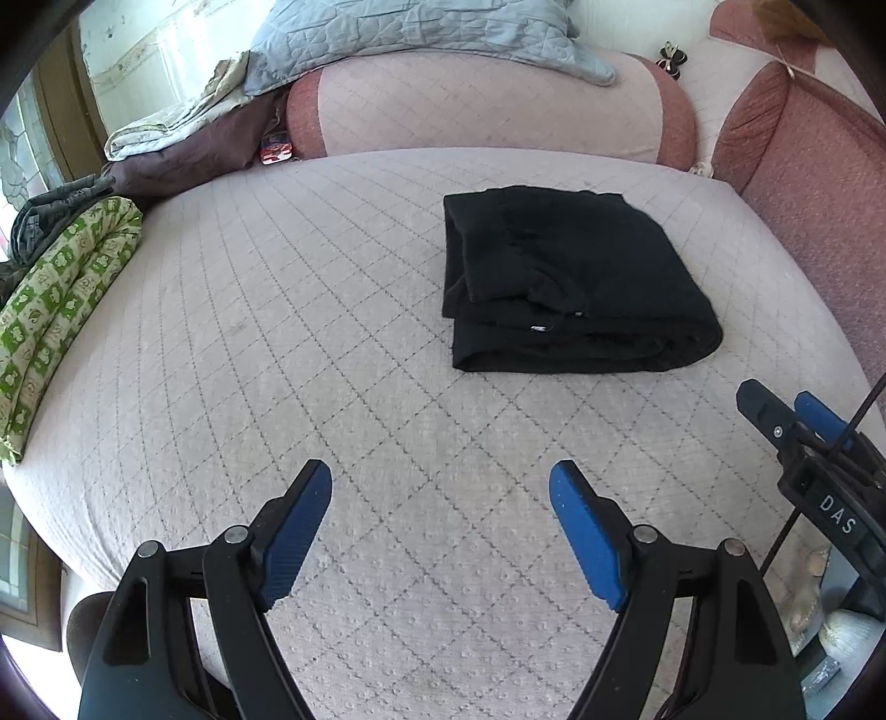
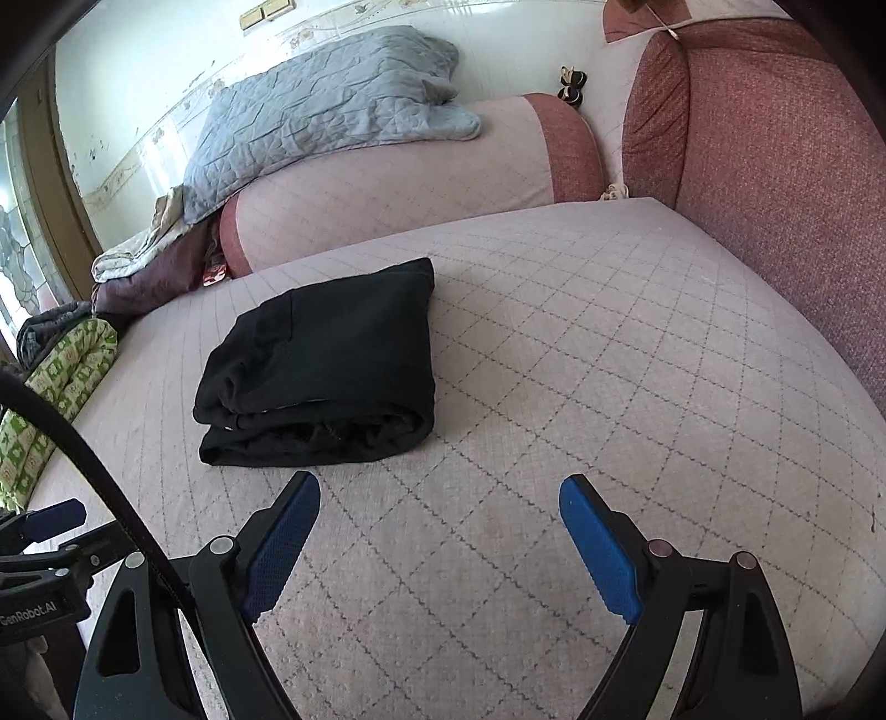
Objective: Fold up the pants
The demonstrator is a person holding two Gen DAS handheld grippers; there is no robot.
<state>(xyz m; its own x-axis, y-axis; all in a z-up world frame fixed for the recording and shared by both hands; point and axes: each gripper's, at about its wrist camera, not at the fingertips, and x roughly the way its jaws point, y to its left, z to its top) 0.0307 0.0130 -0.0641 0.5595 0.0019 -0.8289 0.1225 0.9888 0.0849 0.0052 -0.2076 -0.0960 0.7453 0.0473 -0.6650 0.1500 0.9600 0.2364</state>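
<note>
Because the black pants [image 1: 570, 277] lie as a compact stack of layers on the quilted pink mattress [image 1: 277, 343], I judge the folding is done or all but done. In my left view they sit at about one o'clock, well ahead of the fingertips; in my right view they sit at about eleven o'clock, [image 2: 326, 360] with the thick rolled edge facing me, just beyond my left-hand finger. The bundle rests flat, its edges roughly squared, a small white tag showing at the near fold; nothing touches it.

My left gripper [image 1: 440, 482] hovers over bare mattress with its jaws spread wide and nothing between the blue pads [image 1: 293, 537]. My right gripper [image 2: 440, 493] is likewise spread wide and empty, near the bundle's front edge but apart from it. I read both as held off so the fold can sit undisturbed; if any tidying remains, it would be pressing the loose upper layer flat. Each gripper shows at the edge of the other's view, at four o'clock on the left and eight o'clock on the right.

Farther out, a pink bolster [image 1: 487, 111] lies across twelve o'clock with a grey quilted pillow [image 1: 421, 39] on it. A green patterned cloth [image 1: 61, 299] runs along nine o'clock, and a reddish headboard cushion [image 2: 775, 183] rises at two o'clock.
</note>
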